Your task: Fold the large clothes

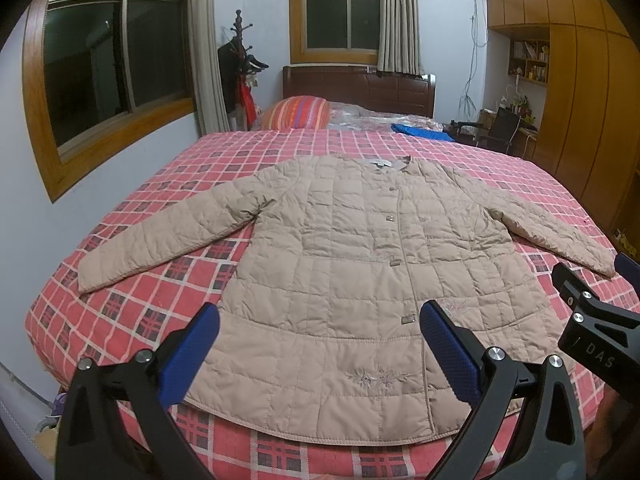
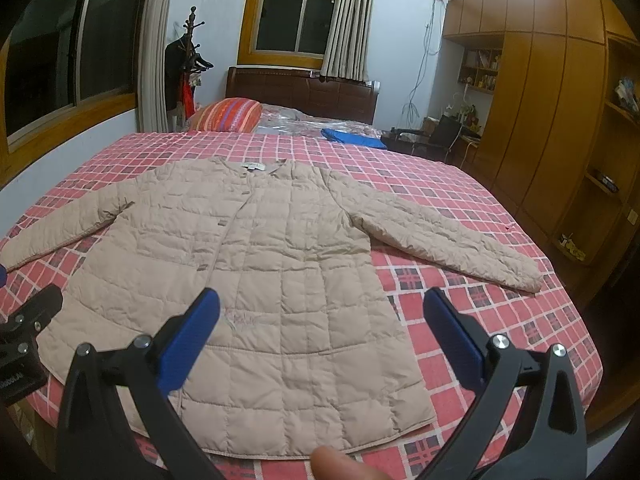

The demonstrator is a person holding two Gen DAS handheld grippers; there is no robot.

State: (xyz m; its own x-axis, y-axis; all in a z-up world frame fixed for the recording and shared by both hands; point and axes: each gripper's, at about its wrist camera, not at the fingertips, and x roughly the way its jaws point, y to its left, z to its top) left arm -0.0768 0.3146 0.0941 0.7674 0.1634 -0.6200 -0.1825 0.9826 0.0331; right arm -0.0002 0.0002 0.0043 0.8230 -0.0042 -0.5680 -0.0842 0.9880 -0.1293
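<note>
While jacket (image 1: 340, 264) lies flat, face up, on bed (image 1: 168, 184), no fold made yet: task at its start, by look of it. Both sleeves spread out to sides, front buttoned, hem toward you at bed's near edge. Your left tool (image 1: 320, 344) spread wide, holding nothing, hovering over hem. Your right tool (image 2: 322, 336) likewise spread, empty, above jacket's right lower part. Left to do, likely: sleeves in, sides over, then body folded up.
</note>
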